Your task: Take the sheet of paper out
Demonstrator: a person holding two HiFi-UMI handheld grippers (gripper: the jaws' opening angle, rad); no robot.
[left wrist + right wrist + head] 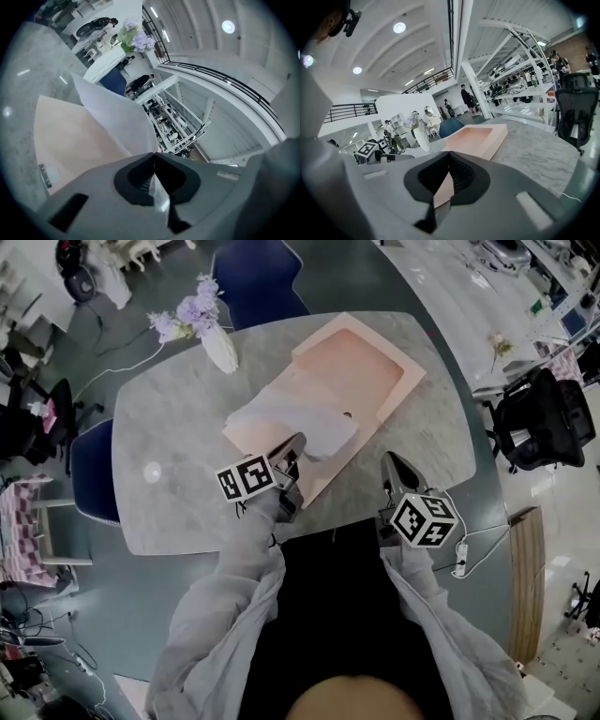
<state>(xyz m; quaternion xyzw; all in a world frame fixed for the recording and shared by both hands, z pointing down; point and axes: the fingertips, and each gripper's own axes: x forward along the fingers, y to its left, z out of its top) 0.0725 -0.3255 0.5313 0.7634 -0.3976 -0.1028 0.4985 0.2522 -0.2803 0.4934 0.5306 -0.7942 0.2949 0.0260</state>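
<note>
A white sheet of paper (pixel 302 423) lies curled over the near half of a flat pink box (pixel 361 362) on the grey marble table (pixel 173 427). My left gripper (pixel 297 443) is shut on the sheet's near edge. In the left gripper view the sheet (pixel 117 117) rises out of the closed left gripper (pixel 153 155), lifted off the pink box (pixel 70 140). My right gripper (pixel 392 463) hangs over bare table to the right of the box's near corner, apart from it. Seen in its own view, the right gripper (pixel 449 154) has its jaws closed at the tips, with the pink box (pixel 476 137) ahead.
A white vase of purple flowers (pixel 216 341) stands at the table's far left. Blue chairs sit at the far side (pixel 258 277) and at the left (pixel 94 470). A black office chair (pixel 544 423) stands to the right. A power strip (pixel 459 557) lies on the floor.
</note>
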